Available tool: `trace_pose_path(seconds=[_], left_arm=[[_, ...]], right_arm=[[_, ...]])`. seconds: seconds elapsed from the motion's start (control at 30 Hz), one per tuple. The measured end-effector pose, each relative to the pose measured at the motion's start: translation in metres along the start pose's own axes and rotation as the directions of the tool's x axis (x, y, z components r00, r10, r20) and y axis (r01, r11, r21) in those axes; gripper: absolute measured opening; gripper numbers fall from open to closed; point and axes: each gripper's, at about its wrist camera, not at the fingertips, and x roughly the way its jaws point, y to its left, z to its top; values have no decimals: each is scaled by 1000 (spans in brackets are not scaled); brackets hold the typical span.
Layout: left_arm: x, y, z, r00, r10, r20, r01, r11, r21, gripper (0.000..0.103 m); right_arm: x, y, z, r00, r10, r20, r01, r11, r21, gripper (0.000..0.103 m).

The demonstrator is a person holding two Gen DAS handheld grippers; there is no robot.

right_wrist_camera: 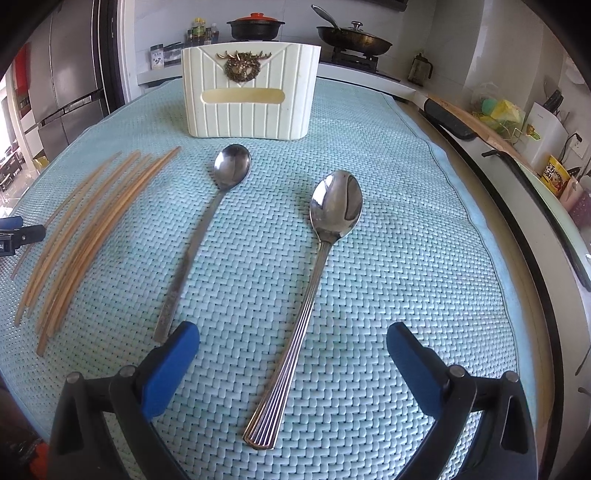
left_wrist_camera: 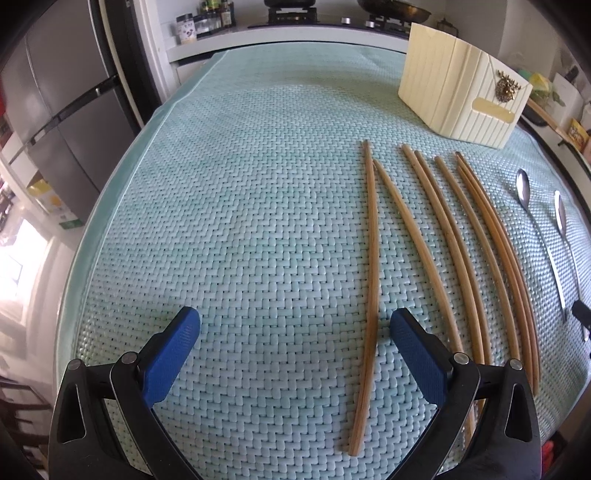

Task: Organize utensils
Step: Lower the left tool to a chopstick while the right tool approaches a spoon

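Several bamboo chopsticks lie in a loose row on the pale green woven mat; they also show in the right wrist view. My left gripper is open and empty, low over the mat, with the leftmost chopstick between its fingers. Two steel spoons lie side by side: a ridged-handle spoon and a flat-handle spoon. My right gripper is open, with the ridged handle between its fingers. A cream utensil holder stands upright behind the spoons; it also shows in the left wrist view.
A fridge stands to the left. A stove counter behind the mat carries a black pot, a pan and spice jars. A counter with clutter runs along the right mat edge.
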Motion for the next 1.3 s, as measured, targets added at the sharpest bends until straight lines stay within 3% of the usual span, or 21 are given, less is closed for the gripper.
trace_pose_path(seconds=[0.23,0.37,0.9,1.1,1.3], left_arm=[[5,3,3,1000,-13,1,13,1000,-15,103],[6,2,4,1000,-13,-1,13,1000,-5,103],[10,3,6,1000,-22,-22,22,1000,0,103],[10,0,1,998,-29,-63,29,1000,-1,103],[15,-4,16,991,-50,-123,56,997,46,103]], right_arm=[[10,-3,6,1000,19,-7,-18,1000,21,103],[16,-12,7,997,77,-17,-76,994,79,103],[18,-10,7,998,63,-9,-62,994,90,103],[19,-11,9,997,79,-12,-78,995,62,103],[18,-13,7,995,99,-6,-98,994,36,103]])
